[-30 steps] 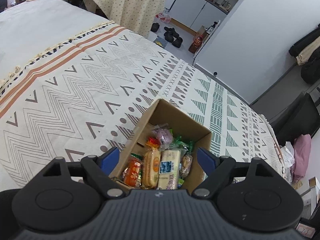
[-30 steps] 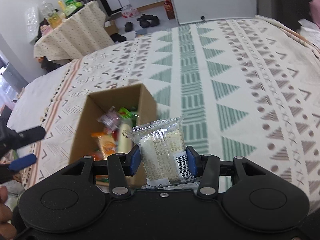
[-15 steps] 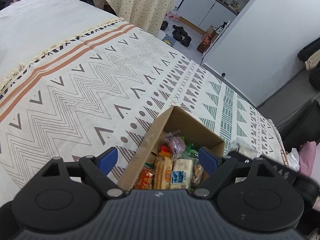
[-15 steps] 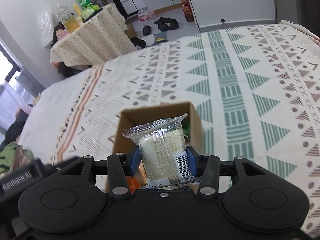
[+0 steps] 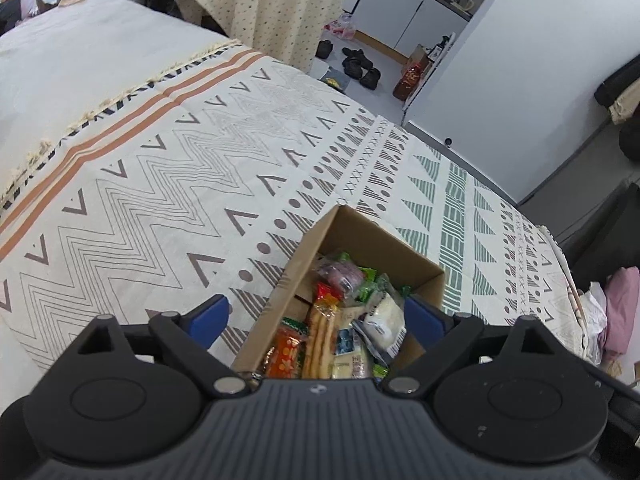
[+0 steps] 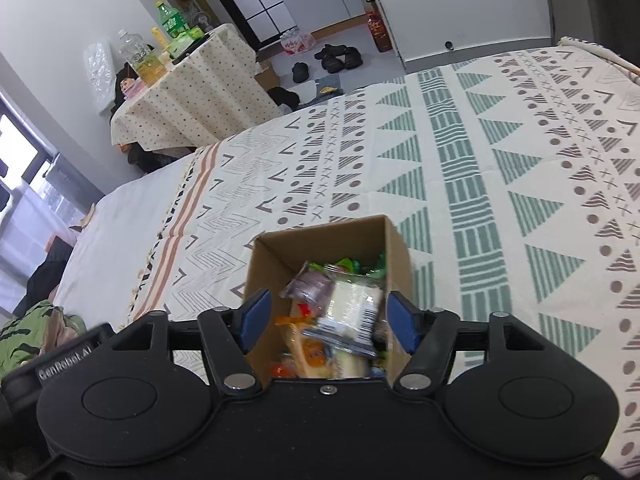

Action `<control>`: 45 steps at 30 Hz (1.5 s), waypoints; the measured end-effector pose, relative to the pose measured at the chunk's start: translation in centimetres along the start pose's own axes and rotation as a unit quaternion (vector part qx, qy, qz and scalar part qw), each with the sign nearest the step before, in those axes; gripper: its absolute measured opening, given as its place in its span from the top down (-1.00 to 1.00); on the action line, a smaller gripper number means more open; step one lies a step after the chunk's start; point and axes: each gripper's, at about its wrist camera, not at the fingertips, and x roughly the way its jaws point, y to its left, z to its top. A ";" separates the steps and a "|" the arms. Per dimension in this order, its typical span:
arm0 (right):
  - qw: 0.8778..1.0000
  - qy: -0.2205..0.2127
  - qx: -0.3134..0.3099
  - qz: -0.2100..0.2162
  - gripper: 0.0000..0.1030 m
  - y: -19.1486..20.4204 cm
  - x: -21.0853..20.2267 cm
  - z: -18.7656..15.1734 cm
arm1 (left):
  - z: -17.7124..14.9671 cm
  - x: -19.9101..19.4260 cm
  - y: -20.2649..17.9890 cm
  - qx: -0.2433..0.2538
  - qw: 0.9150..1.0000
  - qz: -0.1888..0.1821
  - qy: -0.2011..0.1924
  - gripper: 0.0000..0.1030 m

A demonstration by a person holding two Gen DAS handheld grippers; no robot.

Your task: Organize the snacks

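Released from the right claw (image 6: pixel 327 322), now spread open, the clear-wrapped snack (image 6: pixel 352 312) drops into the nearly full box (image 6: pixel 320 240); the left claw (image 5: pixel 316 318) waits open and empty.

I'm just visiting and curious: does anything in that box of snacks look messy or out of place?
Nothing spilled or damaged. The clear packet with a barcode lies tilted on top of the other snacks in the cardboard box, blurred in the right view.

Probably a small studio home: patterned bedspread (image 5: pixel 248 168), draped table (image 6: pixel 188 96), floor shoes (image 6: pixel 338 58).
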 end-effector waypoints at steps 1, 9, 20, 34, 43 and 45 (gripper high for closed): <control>1.000 0.001 0.002 -0.001 -0.27 -0.3 -0.3 -0.1 | -0.1 -0.2 -0.3 0.003 1.000 0.000 -0.001 -0.85; 1.000 -0.017 0.007 0.005 -0.46 -2.3 -4.2 -1.1 | -1.2 -2.7 -2.9 0.039 0.999 0.002 -0.012 -0.86; 0.998 -0.057 0.004 0.001 -0.77 -5.2 -9.8 -2.3 | -3.6 -6.2 -6.5 0.096 0.995 -0.013 -0.030 -0.99; 0.996 -0.087 -0.015 -0.006 -1.00 -6.8 -15.3 -3.6 | -6.0 -10.1 -8.5 0.141 0.989 -0.014 -0.051 -1.00; 0.994 -0.101 -0.029 -0.034 -1.00 -7.5 -18.3 -5.1 | -8.3 -12.8 -9.3 0.177 0.982 -0.041 -0.052 -1.00; 0.993 -0.105 -0.030 -0.044 -1.00 -7.7 -19.0 -5.5 | -8.8 -13.2 -9.4 0.188 0.980 -0.040 -0.054 -1.00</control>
